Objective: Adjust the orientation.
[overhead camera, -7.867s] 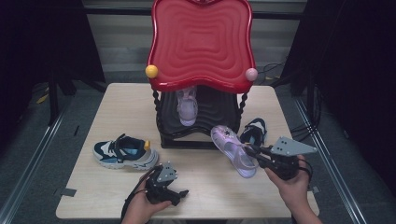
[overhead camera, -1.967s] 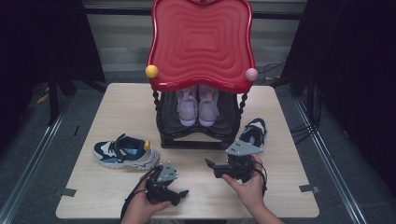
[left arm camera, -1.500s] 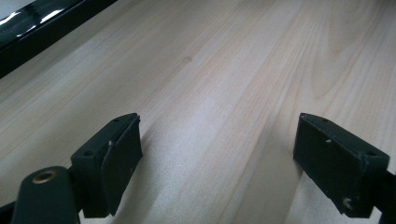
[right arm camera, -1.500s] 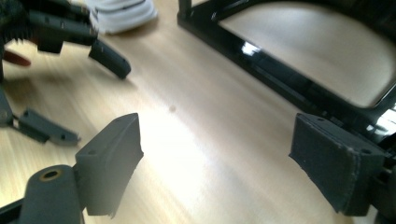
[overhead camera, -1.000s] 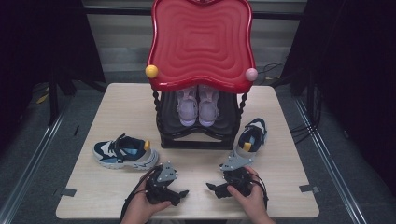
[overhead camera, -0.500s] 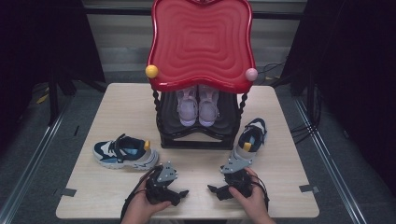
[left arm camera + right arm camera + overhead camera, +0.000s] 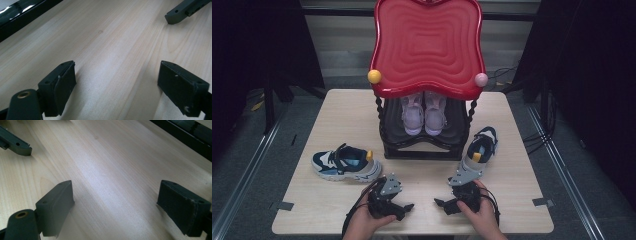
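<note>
A pair of lilac sandals (image 7: 424,113) stands side by side on the shelf of a black shoe rack (image 7: 422,148) under a red wavy top (image 7: 427,45). A blue and white sneaker (image 7: 344,162) lies on the table left of the rack, and its mate (image 7: 479,150) lies to the right. My left gripper (image 7: 405,208) rests near the front edge, pointing right, open over bare wood (image 7: 120,82). My right gripper (image 7: 441,205) faces it, pointing left, also open with nothing between its pads (image 7: 117,202). The tips of the two grippers are a short way apart.
The light wooden table (image 7: 342,115) has free room at its front between the two sneakers. In each gripper view a jaw tip of the other gripper (image 7: 183,10) (image 7: 16,145) lies on the wood, with the rack's black base (image 7: 22,17) (image 7: 190,137) beyond. Dark floor surrounds the table.
The second lilac sandal, earlier in my right gripper beside the rack, now stands on the shelf. The right hand has come back to the front edge. Nothing moved in the last second.
</note>
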Demonstrator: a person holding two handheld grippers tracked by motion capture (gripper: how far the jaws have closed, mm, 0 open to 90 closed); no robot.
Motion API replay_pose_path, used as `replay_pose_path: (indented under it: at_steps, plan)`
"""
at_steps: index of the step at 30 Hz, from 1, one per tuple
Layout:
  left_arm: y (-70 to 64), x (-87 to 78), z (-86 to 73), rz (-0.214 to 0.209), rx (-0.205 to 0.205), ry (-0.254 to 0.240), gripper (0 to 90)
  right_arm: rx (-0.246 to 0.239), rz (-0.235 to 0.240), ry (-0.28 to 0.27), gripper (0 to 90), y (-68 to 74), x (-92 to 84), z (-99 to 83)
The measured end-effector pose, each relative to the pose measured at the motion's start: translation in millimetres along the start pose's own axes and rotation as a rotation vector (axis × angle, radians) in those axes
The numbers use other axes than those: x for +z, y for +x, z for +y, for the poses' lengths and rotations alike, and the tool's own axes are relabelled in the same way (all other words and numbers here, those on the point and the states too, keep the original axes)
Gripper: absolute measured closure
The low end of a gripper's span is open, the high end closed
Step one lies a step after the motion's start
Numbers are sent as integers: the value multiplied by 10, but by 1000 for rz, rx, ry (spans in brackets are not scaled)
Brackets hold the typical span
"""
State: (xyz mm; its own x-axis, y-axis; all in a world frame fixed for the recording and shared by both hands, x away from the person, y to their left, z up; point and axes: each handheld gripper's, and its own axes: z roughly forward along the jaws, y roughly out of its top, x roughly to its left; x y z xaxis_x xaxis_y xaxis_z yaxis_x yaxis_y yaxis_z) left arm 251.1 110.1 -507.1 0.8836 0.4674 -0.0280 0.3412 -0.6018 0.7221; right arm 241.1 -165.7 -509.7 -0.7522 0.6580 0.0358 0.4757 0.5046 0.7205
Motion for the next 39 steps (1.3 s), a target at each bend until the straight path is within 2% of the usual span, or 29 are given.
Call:
replay_pose_path:
  at_steps: [5, 8, 12, 15, 20, 24, 31, 34, 39]
  plan:
    - [1, 1, 3, 4, 0, 3, 139, 0, 1, 0, 126, 0, 0, 0]
    - [-8, 10, 7, 9, -21, -8, 140, -2, 5, -4, 126, -3, 3, 0]
    - [0, 0, 37, 15, -47, 16, 147, -3, 7, -5, 126, -5, 4, 0]
    - [31, -29, 69, 16, -81, 53, 153, -3, 7, -5, 126, -5, 4, 0]
    - [85, -102, 109, 29, -97, 126, 160, -3, 7, -4, 126, -5, 4, 0]
    - [121, -173, 178, 16, -103, 173, 167, -4, 8, -4, 125, -7, 5, 1]
    - [182, -268, 292, 8, -121, 231, 186, -7, 10, -5, 124, -9, 8, 3]
    - [228, -334, 345, 4, -148, 264, 194, -7, 10, -5, 124, -9, 8, 3]
    - [293, -420, 408, 2, -164, 315, 205, -7, 9, -5, 124, -9, 8, 3]
